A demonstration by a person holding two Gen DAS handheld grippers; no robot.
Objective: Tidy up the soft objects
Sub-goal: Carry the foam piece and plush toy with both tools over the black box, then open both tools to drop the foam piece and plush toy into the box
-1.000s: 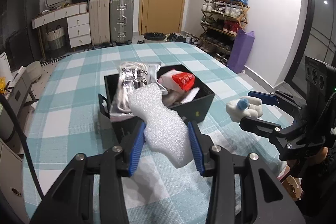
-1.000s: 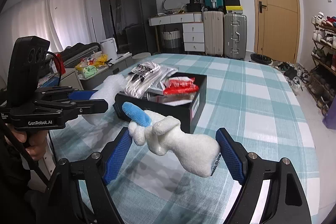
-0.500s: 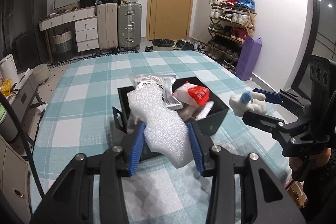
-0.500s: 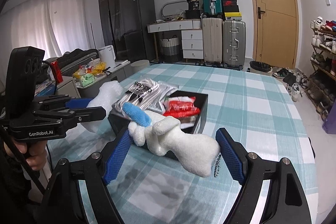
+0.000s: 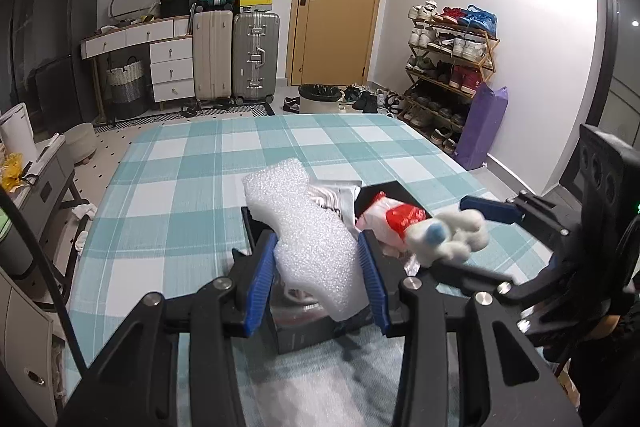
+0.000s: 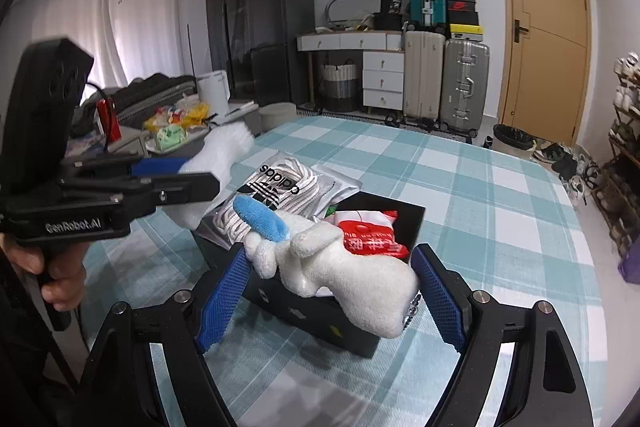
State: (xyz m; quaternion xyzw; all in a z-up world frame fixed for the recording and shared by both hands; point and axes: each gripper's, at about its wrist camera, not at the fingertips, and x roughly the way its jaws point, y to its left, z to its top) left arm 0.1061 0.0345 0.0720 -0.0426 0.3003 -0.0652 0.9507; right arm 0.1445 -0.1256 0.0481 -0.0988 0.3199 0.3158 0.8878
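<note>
White foam piece (image 5: 310, 231) is pinched between the blue pads of the left gripper (image 5: 318, 277), jaws squeezed in on its lower half, top end sticking up and forward. It hangs over the near-left corner of the black box (image 6: 316, 311), not resting on it. In the right wrist view the same foam (image 6: 218, 163) sits left of the box, held clear of the desk.

White plush toy (image 6: 336, 263) with a blue tip lies crosswise in the right gripper (image 6: 330, 287); jaws stand wide, both pads pressing its ends. Small bead chain dangles at its right end. Toy is held above the box's near edge.

Box already holds a bagged adidas item (image 6: 276, 191) leaning out the left side and a red-and-white packet (image 6: 370, 235) to the right.

Box sits on the desk, covered by a teal-and-white check cloth (image 5: 192, 187). Person's hand (image 6: 52, 277) grips the left gripper's handle. Suitcases (image 5: 234, 55), a wooden door and a shoe rack (image 5: 448, 67) behind.
</note>
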